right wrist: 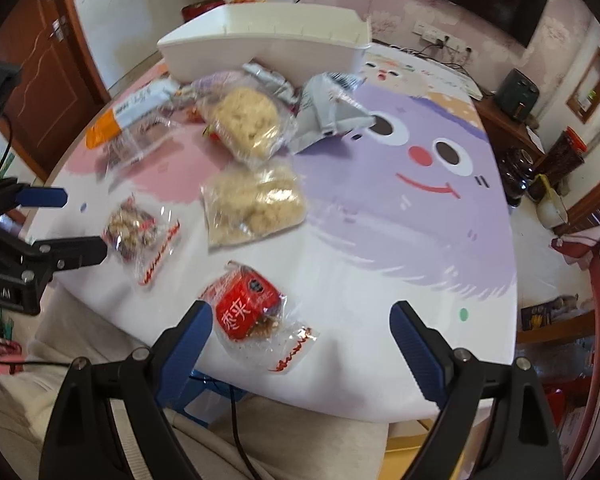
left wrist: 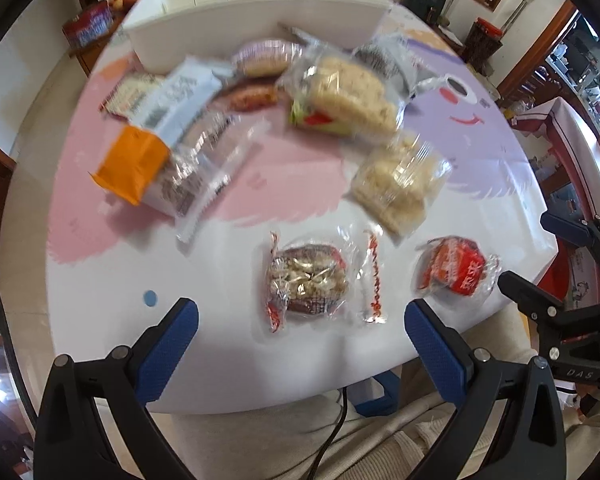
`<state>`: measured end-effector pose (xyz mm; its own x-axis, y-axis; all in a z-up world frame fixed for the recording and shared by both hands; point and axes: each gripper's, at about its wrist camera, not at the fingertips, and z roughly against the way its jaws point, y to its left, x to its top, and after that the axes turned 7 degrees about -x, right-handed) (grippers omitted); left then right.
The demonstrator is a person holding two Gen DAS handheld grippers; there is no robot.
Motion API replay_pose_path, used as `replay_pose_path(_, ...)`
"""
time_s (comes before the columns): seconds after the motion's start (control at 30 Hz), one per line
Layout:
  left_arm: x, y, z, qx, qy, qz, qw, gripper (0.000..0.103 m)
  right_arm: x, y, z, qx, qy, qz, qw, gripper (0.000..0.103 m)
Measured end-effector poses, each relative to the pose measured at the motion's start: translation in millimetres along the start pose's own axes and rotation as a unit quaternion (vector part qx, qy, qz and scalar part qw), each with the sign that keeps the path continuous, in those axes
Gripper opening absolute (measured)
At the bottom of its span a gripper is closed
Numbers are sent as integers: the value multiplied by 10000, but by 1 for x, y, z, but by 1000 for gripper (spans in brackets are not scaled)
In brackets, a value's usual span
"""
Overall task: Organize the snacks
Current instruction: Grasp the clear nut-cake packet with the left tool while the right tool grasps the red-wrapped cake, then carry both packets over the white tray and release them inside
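Round table [left wrist: 236, 364] with pastel cartoon-face print, seen from both wrist views. At the far edge, white rectangular bin [right wrist: 260, 46], upright, open at the top; contents not visible. In front of the bin, a loose cluster of wrapped snacks: orange-ended packet [left wrist: 134, 164] lying over clear-wrapped dark bars at the left, blurred; pale puffed cake in clear wrap [left wrist: 350, 96] near the middle; silver-grey foil packet [right wrist: 326, 110] just to its right, touching it. Nearer the front edge, 3 separate items: second pale puffed cake [right wrist: 254, 204] in clear wrap, well apart from the bin; nut cluster in clear wrap with red trim [left wrist: 310, 284]; red-labelled date snack [right wrist: 252, 312] in clear wrap with red trim. Left gripper [left wrist: 302, 338] held above the front edge, jaws spread wide, nothing between them, blue pads on either side of and just short of the nut cluster. Right gripper [right wrist: 302, 340] likewise above the front edge, jaws spread wide and empty, left pad just beside the red-labelled date snack, right pad over bare tabletop. Each gripper visible at the side margin of the other's view. Below the table edge, cream-coloured clothing of the person [right wrist: 300, 440] and a black cable. Background: wooden doors, dark wall-mounted screen, shelving.
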<state>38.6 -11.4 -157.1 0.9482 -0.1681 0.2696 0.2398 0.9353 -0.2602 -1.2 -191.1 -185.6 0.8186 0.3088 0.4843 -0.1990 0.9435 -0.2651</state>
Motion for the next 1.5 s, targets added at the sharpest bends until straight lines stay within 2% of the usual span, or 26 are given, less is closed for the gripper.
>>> replay_pose_path(0.27,-2,8,-45,-181,504,100,9985,103,2,15,-27,304,189,451,9983,90)
replay_pose_path(0.4,-1,9,-61,-124,591,157,9980,102,5,23,-38,320,233,761,9963,83)
replay_pose_path(0.5,0,2,-65,43,514,57,9987,100,5,29,-47,382,343,941,9942,76)
replay_pose_path(0.57,0,-1,-66,183,465,-21,9987,94,3,34,-52,428,458,1054,9924,69)
replay_pose_path(0.63,1,-8,-67,344,369,-140,9986,77,1,38,-56,442,535,1151,9909,64)
replay_pose_path(0.67,2,-13,-64,405,319,-203,9985,72,0,40,-55,429,514,1193,9906,61)
replay_pose_path(0.7,2,-14,-63,417,260,-250,9985,59,-1,41,-55,480,514,1230,9899,55)
replay_pose_path(0.73,3,-17,-63,412,205,-280,9985,47,-2,42,-54,515,510,1243,9896,53)
replay_pose_path(0.87,5,-16,-60,302,146,-232,9992,45,-4,44,-50,515,503,1180,9904,51)
replay_pose_path(1.03,4,-16,-57,343,63,-221,9991,43,-2,37,-47,485,490,1062,9919,50)
replay_pose_path(1.33,4,-14,-2,644,-578,-432,9953,42,18,26,-29,431,227,814,9955,49)
replay_pose_path(1.5,25,-14,36,477,-936,-290,9940,42,44,15,-3,313,-172,546,9979,49)
